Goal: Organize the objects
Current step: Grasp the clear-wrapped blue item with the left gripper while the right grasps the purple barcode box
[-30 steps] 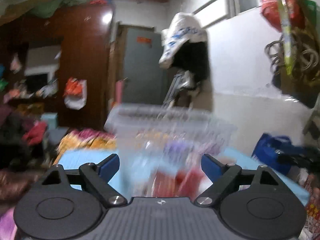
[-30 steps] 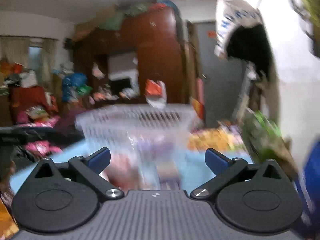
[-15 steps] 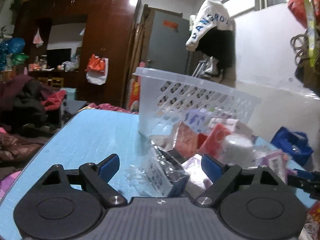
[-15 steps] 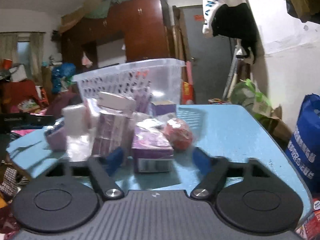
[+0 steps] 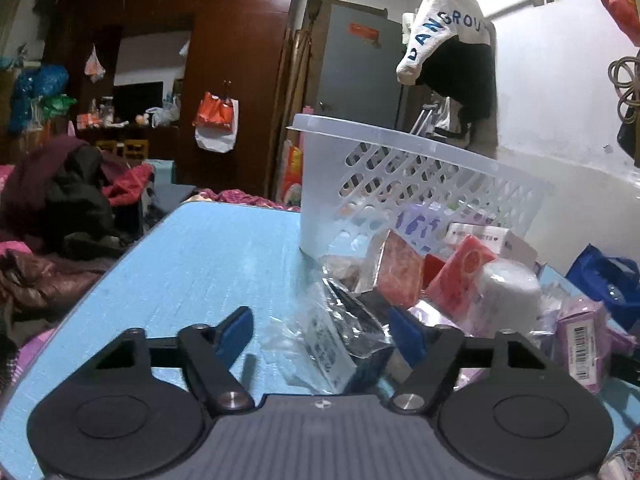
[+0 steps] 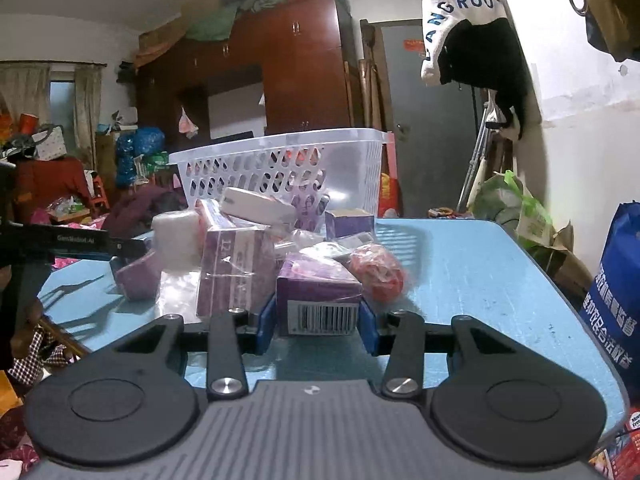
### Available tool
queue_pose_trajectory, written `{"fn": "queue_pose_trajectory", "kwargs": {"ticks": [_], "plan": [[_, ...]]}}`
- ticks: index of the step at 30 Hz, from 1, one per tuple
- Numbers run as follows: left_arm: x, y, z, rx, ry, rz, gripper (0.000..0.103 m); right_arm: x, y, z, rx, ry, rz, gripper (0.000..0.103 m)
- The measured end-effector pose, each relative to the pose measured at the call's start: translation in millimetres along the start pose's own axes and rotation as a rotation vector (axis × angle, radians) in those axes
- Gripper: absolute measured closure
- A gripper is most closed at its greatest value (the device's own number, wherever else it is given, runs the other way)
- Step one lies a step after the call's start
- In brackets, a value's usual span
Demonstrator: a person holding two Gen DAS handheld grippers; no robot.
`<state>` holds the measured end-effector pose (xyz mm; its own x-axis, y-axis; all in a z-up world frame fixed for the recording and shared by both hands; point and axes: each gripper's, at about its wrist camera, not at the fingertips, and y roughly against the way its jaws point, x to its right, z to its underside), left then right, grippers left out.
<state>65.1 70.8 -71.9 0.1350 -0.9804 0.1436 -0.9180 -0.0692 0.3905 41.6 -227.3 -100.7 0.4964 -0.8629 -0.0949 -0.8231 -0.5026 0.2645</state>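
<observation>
A white perforated plastic basket (image 5: 400, 184) stands on the blue table (image 5: 200, 264), also in the right wrist view (image 6: 280, 168). A pile of small packaged goods lies in front of it. My left gripper (image 5: 324, 336) is open, its fingers either side of a clear plastic packet (image 5: 332, 340) with a barcode label. My right gripper (image 6: 316, 320) has closed its blue pads on a purple box (image 6: 316, 300) with a barcode, which rests on the table. Beside it lie a red netted ball (image 6: 378, 274) and a taller purple pack (image 6: 236, 268).
A white roll (image 5: 508, 292), red packets (image 5: 460, 276) and purple boxes (image 5: 584, 348) crowd the pile. A blue bag (image 6: 616, 304) hangs at the table's right edge. Clothes and clutter lie beyond the left edge (image 5: 60, 216).
Both grippers came down from the basket to the pile on the table. My right gripper closed around the purple box. My left gripper's fingers narrowed around the clear packet.
</observation>
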Motion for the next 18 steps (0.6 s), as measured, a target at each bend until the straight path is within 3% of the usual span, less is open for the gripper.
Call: {"fn": "queue_pose_trajectory", "kwargs": {"ticks": [5,8,11,13,18], "plan": [[3.1,-3.7,-1.4,-0.009,-0.009,-0.067,0.039,1.7,2.0,0.5,0.002,-0.008,-0.002,0.057],[-4.8,-12.2,-2.9,-0.069,-0.012,-0.101,0.041,1.5,4.2,-0.4,0.005,-0.007,-0.001,0.057],[-1.7,-12.1,-4.4,-0.076,-0.050,-0.092,0.050,0.4,4.9,-1.3,0.010,-0.007,0.005,0.057],[-0.1,-9.9,-2.8,-0.058,-0.062,-0.083,0.063,-0.8,5.7,-1.5,0.007,0.002,0.009,0.058],[-3.6,6.6,-1.6,0.029,-0.051,-0.010,0.066,0.7,11.7,-3.7,0.023,0.000,0.012,0.058]]}}
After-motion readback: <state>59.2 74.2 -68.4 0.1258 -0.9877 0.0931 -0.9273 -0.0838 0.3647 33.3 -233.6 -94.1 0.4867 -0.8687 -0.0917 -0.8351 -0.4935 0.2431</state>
